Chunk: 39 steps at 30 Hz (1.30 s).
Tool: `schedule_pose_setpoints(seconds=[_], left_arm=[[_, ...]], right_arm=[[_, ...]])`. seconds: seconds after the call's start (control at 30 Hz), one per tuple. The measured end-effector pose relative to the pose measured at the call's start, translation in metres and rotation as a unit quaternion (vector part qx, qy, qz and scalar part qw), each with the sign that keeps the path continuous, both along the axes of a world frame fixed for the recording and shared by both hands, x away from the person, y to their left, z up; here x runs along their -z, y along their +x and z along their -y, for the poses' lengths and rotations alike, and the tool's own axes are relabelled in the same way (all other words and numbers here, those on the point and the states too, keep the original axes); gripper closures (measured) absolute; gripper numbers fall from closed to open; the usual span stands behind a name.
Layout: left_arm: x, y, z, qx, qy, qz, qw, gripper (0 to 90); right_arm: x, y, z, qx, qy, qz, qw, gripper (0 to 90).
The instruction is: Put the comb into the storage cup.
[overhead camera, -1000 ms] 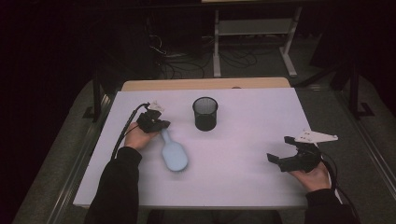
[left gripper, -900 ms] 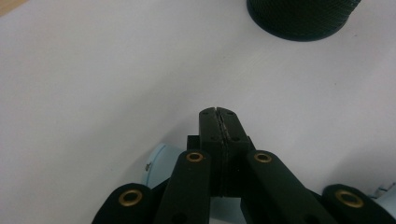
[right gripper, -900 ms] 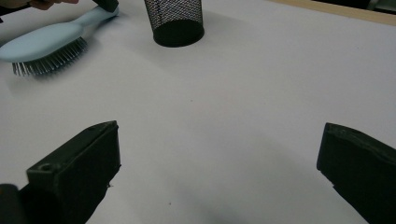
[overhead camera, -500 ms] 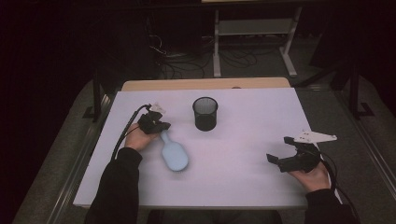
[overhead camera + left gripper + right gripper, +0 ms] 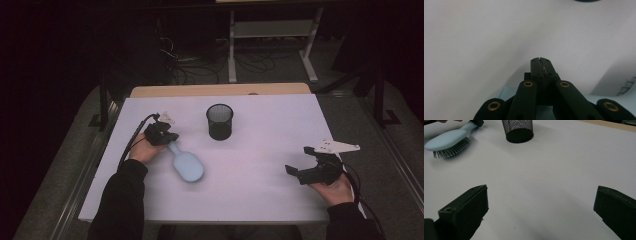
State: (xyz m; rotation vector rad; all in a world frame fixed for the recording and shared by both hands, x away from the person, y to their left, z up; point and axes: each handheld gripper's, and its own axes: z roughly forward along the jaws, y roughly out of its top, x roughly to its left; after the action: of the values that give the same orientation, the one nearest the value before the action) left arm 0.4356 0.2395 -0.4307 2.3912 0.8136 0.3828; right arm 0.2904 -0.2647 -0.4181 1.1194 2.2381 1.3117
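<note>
A: Starting at the left, what is the left tool [image 5: 161,131] doing with the hairbrush [image 5: 186,165]?

B: It has the handle end pinched. In its own view the jaws meet tip to tip, with pale blue plastic just under them, so I judge it clamped on the handle. The brush head trails toward the person, bristles down, and from the right tool's view [image 5: 447,141] it looks raised a little off the desk [image 5: 260,130].

A: Why grip it by the handle?

B: Probably so the head stays free, and the brush could go handle-up or handle-down into the cup [image 5: 219,121], if that is the aim. That cup is black mesh, upright, near the far middle of the desk and just right of the tool.

A: Any room trouble?

B: Little. The path from brush to cup is bare. The desk's left edge is fairly close to that hand, so a swing that way has less margin.

A: And on the right?

B: The right tool [image 5: 300,167] rests in its hand near the near-right corner, jaws spread wide and holding nothing, well apart from brush and cup.
</note>
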Motion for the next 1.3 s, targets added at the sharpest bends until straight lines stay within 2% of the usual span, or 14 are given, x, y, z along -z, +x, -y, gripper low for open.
schedule_pose_setpoints(seconds=[0.27, 0.47, 0.7, 0.87, 1.3], left_arm=[[0.002, -0.009, -0.009, -0.008, -0.018, 0.003, 0.9998, 90.0], [0.001, -0.016, -0.014, -0.004, -0.012, 0.003, 0.9999, 90.0], [0.001, -0.024, -0.022, -0.012, -0.019, 0.002, 0.9997, 90.0], [0.0, -0.03, -0.025, -0.015, -0.017, 0.003, 0.9997, 90.0], [0.0, -0.045, -0.034, -0.02, -0.021, 0.012, 0.9995, 90.0]], right_arm=[[0.0, 0.0, 0.0, 0.001, 0.0, 0.0, 1.0, 0.0], [0.0, 0.0, 0.0, 0.001, -0.001, 0.0, 1.0, 0.0], [0.0, 0.0, -0.001, 0.0, -0.002, -0.001, 1.0, 0.0], [0.0, -0.001, -0.001, 0.0, -0.002, 0.001, 1.0, 0.0], [0.0, -0.001, -0.004, -0.003, -0.001, 0.0, 1.0, 0.0]])
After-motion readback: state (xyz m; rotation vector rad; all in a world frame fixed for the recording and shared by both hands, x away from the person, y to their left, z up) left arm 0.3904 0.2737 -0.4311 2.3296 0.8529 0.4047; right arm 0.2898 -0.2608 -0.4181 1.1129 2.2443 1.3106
